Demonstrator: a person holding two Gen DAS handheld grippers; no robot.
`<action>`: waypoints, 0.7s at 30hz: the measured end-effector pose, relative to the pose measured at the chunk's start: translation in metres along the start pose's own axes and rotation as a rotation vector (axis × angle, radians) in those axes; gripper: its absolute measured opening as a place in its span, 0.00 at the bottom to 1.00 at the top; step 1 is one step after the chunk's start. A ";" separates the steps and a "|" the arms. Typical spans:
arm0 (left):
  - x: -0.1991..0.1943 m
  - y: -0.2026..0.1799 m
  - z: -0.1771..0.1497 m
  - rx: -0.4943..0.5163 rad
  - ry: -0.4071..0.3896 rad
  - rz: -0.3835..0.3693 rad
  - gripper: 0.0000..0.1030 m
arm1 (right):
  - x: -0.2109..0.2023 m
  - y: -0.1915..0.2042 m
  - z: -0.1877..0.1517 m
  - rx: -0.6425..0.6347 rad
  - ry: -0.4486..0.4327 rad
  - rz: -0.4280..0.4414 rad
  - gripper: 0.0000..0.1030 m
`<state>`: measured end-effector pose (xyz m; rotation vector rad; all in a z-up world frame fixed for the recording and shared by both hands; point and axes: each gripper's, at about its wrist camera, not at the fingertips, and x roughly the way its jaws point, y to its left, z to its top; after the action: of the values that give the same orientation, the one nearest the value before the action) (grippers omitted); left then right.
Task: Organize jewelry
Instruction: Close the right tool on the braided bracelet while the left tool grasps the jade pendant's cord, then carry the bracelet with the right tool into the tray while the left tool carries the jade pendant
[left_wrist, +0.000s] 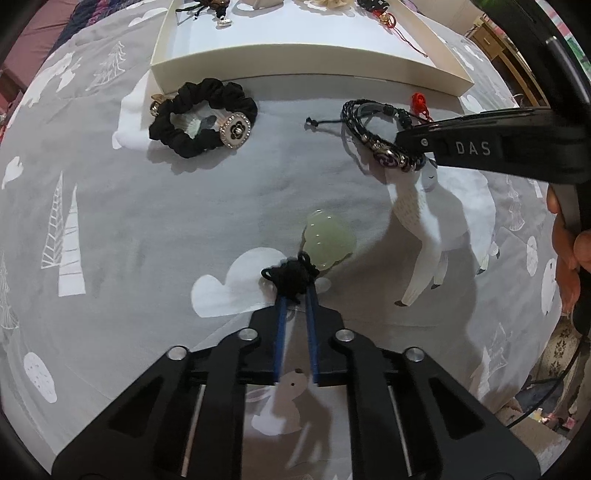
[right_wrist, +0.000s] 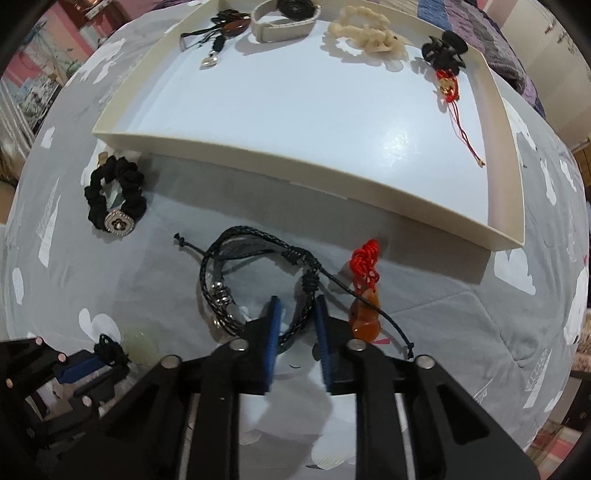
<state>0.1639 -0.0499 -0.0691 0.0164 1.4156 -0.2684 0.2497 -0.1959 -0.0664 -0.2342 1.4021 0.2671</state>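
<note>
Bed quilt (right_wrist: 480, 314) carried everything; white tray (right_wrist: 295, 155) sat at the far side with several pieces already lined along its far wall; four pieces lay loose on the quilt near the tray's front wall.

Left gripper (left_wrist: 296, 291) had its jaws narrow, pinched on the black knotted cord (left_wrist: 291, 277) of the pale green pendant (left_wrist: 328, 236); pendant lay just beyond the tips, long axis running away from the jaws toward the tray.

Right gripper (right_wrist: 295, 314) had its jaws partly open, straddling the black braided bracelet (right_wrist: 258, 280); band ran between the blue pads (right_wrist: 271, 332), whether they gripped it I couldn't tell; bracelet loop extended far-left of the jaws.

Orange pendant with red knot (right_wrist: 364, 295) lay just right of the right jaws; black scrunchie (left_wrist: 203, 118) sat far-left, touching the tray's front corner.

Judgement: both pieces go straight ahead into the tray; right hand is nearer it.
</note>
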 end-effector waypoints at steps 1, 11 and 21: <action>-0.001 0.002 0.001 0.003 -0.002 0.000 0.05 | 0.000 0.001 0.000 -0.006 -0.004 -0.002 0.11; -0.013 0.001 0.016 0.018 -0.037 -0.017 0.01 | -0.018 0.002 -0.006 -0.046 -0.063 -0.030 0.06; -0.053 0.008 0.022 0.020 -0.149 -0.044 0.00 | -0.045 0.005 -0.028 -0.045 -0.136 -0.052 0.06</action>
<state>0.1803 -0.0369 -0.0148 -0.0177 1.2662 -0.3137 0.2150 -0.2027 -0.0259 -0.2837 1.2545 0.2670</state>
